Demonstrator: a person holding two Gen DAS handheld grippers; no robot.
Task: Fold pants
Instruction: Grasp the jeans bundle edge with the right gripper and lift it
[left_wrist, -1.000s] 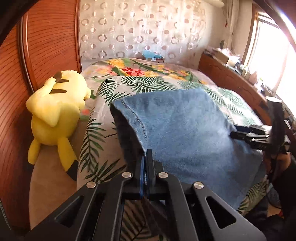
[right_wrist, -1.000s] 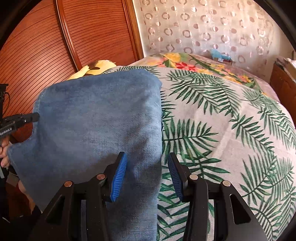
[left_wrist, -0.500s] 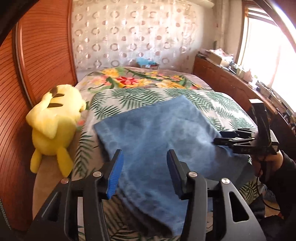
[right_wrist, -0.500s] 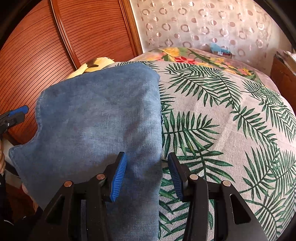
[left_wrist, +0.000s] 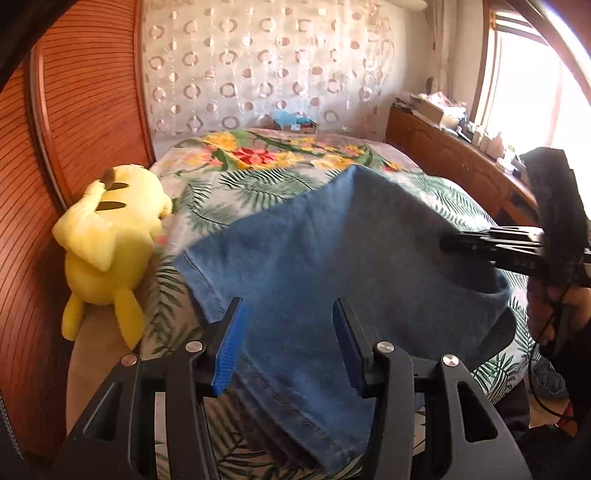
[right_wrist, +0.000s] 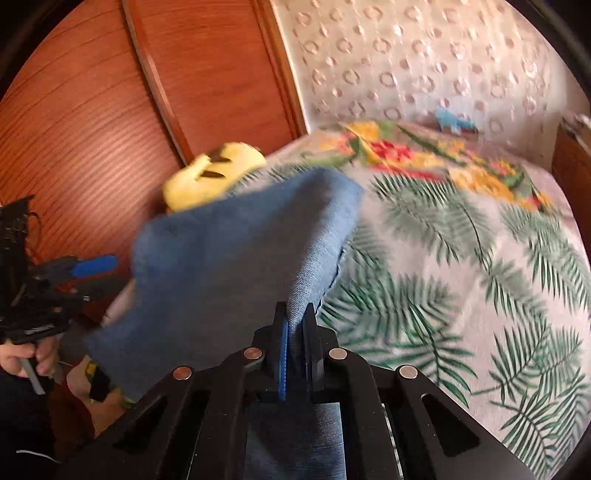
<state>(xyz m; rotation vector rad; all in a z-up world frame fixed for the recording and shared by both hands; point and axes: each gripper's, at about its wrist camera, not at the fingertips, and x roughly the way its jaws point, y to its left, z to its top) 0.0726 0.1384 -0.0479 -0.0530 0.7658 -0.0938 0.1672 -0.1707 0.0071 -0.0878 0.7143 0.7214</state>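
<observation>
Palm-print bedspread (left_wrist: 236, 192) under blue pants (left_wrist: 332, 258), wooden wardrobe (left_wrist: 85, 110) alongside.

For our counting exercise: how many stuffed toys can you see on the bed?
1: a yellow stuffed toy lies at the bed's left edge, beside the wooden wall panel, left of the blue pants. The pants could hide others.

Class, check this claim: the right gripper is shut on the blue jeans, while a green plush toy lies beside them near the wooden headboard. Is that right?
Not quite. The plush toy is yellow, not green, as the left wrist view shows. The right gripper is indeed shut on the blue jeans, near the wooden headboard.
</observation>
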